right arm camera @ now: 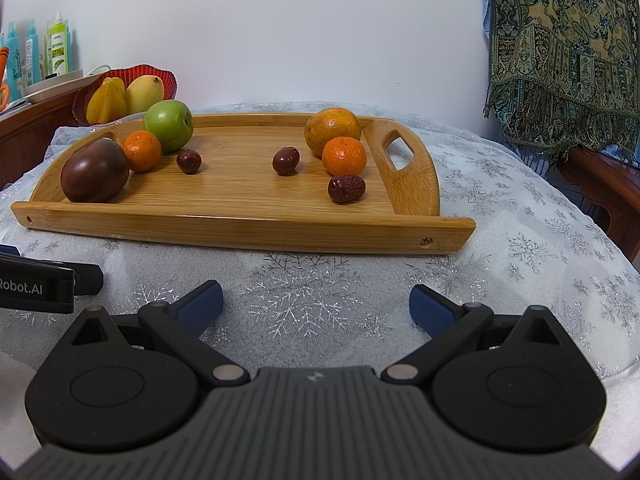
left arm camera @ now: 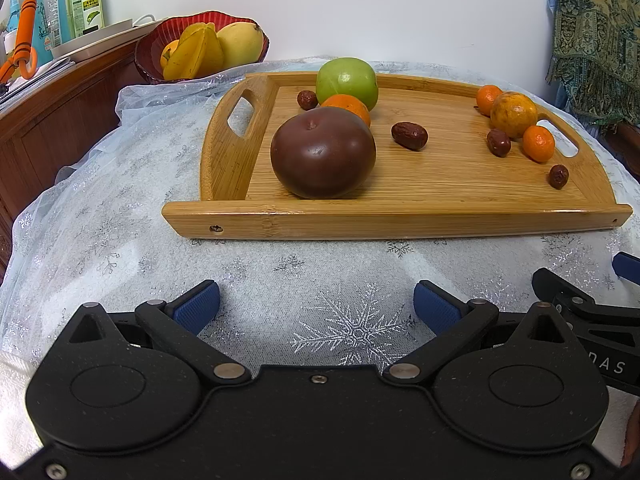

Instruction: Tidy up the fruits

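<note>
On the wooden tray (left arm camera: 280,224) lie nine fruits — one dark brown fruit (left arm camera: 323,153), one green apple (left arm camera: 346,83), one large yellowish orange (left arm camera: 513,114), three small mandarins (left arm camera: 538,143) and four red dates (left arm camera: 409,135). The red bowl (left arm camera: 148,56) behind holds at least three fruits — one starfruit (left arm camera: 196,54), one mango (left arm camera: 240,44), one orange fruit, mostly hidden.

The left gripper (left arm camera: 316,304) is built of speckled black plastic, with blue ribbed pads (left arm camera: 198,306), silver pivot pins and small screws. A ridged grey centre plate is carried on the right gripper (right arm camera: 316,304).
</note>
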Motion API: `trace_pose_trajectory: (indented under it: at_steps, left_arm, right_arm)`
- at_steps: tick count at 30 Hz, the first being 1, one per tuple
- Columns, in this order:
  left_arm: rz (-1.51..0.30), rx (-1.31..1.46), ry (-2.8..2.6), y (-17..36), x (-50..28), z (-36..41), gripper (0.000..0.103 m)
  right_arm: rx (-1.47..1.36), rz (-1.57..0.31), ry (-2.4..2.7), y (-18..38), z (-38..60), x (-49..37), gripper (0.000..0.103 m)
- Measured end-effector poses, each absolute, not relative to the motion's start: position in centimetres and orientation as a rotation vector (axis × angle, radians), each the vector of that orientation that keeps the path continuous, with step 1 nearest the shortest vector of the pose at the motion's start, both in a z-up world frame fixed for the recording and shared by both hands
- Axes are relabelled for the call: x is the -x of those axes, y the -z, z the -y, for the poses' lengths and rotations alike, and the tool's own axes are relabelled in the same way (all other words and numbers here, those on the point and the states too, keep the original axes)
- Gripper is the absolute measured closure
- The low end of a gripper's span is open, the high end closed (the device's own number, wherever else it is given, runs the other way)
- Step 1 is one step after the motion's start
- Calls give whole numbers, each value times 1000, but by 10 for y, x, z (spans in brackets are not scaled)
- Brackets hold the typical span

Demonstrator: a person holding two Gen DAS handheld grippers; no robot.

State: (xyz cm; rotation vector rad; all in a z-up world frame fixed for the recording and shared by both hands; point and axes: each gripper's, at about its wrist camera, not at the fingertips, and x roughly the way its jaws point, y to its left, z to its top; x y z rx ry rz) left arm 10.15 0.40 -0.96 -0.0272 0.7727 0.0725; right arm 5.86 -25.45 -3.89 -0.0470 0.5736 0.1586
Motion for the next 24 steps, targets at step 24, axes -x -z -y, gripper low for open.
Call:
trace_pose_trajectory:
  at_steps: [24]
  left_arm:
    - [-768,24,-69,8,-101,-5,0]
  right_arm:
    - [47,-573,-159,39,254,-58,0]
